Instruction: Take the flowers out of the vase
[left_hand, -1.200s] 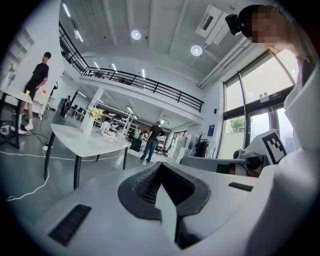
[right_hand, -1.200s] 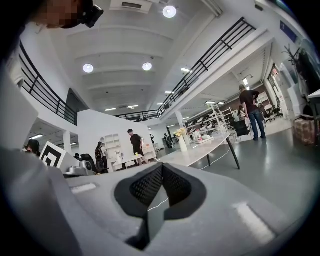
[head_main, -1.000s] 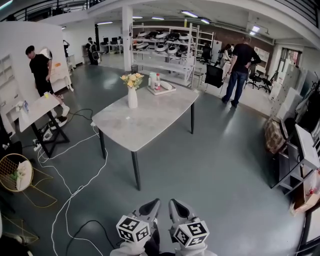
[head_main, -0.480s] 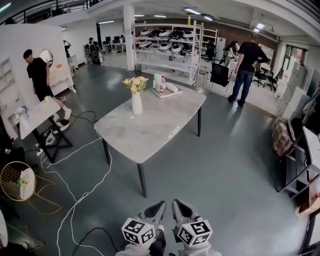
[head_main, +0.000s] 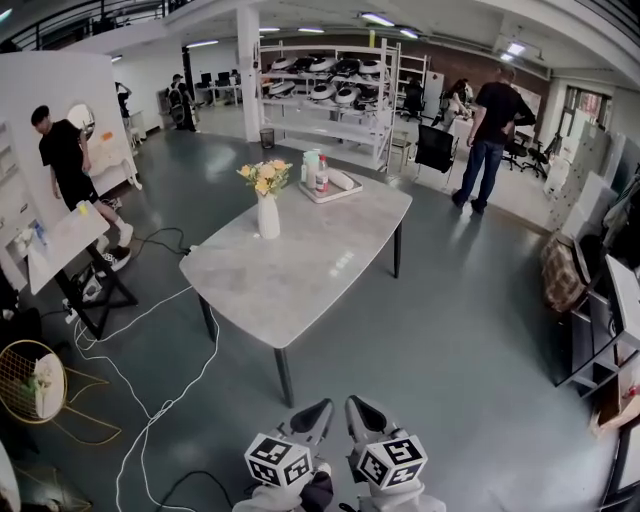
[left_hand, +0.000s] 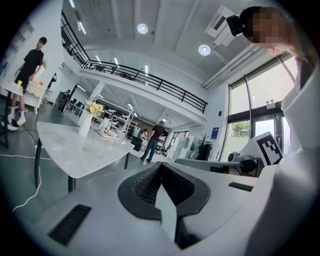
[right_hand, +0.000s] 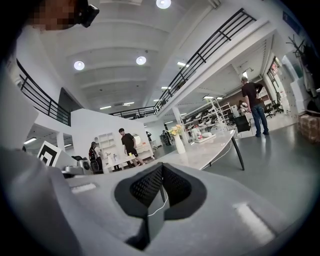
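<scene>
Left hand-held gripper (head_main: 318, 410) and right hand-held gripper (head_main: 356, 407) low in head view, jaws pressed together, empty, well apart from worktop (head_main: 300, 270). Yellow flowers (head_main: 264, 176) upright in white vase (head_main: 268, 216) near far left edge. Likely light, soft, crushable; best pinched gently on stems just above vase mouth.

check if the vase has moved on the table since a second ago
No. The vase stands at the same far left spot on the table, just left of the tray, as before. The whole table only looks nearer.
</scene>
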